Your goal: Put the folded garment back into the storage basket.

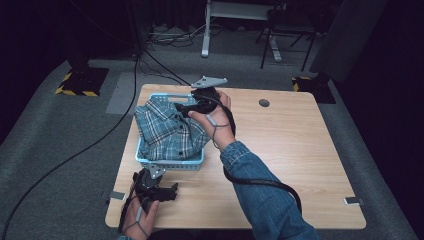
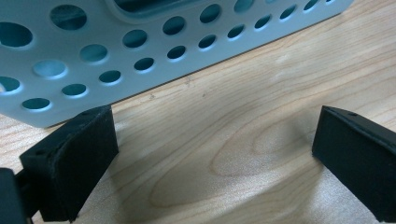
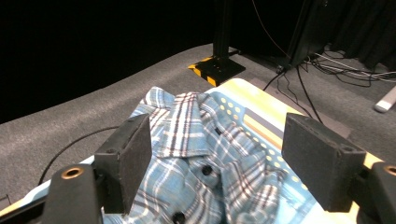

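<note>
A folded blue plaid shirt (image 1: 169,131) lies in a light-blue perforated basket (image 1: 170,165) on the wooden table (image 1: 280,150), its collar and buttons facing up (image 3: 205,154). My right gripper (image 1: 181,109) hovers over the shirt's far right part, jaws open and apart from the cloth, nothing between them (image 3: 217,161). My left gripper (image 1: 172,191) rests on the table just in front of the basket, open and empty (image 2: 215,154). The basket's holed wall (image 2: 140,51) stands close ahead of its jaws.
A round cable hole (image 1: 264,103) sits in the table's far side. Metal clips (image 1: 354,201) mark the front edge. Cables (image 1: 75,150) trail over the grey carpet. Desk legs (image 1: 205,30) and yellow-black stand bases (image 1: 80,82) stand beyond the table.
</note>
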Demonstrator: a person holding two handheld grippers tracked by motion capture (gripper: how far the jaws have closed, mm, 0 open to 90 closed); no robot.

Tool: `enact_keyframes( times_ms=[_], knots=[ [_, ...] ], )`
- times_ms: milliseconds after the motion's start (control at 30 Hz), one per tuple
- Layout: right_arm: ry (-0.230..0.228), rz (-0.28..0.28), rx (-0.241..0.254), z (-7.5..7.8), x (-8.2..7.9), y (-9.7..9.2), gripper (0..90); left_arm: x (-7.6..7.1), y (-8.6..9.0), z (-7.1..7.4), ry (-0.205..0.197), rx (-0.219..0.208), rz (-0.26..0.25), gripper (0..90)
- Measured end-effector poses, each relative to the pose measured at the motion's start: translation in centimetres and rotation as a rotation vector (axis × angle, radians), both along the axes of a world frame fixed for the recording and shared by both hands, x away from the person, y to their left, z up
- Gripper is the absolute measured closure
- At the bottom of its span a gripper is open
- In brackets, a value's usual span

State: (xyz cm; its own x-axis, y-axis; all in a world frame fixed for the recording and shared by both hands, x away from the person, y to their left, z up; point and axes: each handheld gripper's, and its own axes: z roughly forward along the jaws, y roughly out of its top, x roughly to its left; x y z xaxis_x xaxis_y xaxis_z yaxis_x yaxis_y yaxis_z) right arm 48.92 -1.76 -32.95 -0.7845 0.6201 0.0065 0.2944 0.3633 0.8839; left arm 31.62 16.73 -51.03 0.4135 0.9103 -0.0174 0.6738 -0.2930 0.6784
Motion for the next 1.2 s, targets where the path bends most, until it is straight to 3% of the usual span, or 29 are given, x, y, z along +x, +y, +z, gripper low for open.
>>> enact_keyframes(
  times_ms=[467,1200],
  knots=[
    [-0.014,-0.006,0.001,2.0,-0.9,-3.1,24.2,0.0,0.0,0.0,0.000,0.000,0.000,0.1],
    [-0.032,-0.026,-0.015,3.6,-1.9,-7.5,23.7,0.0,0.0,0.0,0.000,0.000,0.000,0.1]
  ],
)
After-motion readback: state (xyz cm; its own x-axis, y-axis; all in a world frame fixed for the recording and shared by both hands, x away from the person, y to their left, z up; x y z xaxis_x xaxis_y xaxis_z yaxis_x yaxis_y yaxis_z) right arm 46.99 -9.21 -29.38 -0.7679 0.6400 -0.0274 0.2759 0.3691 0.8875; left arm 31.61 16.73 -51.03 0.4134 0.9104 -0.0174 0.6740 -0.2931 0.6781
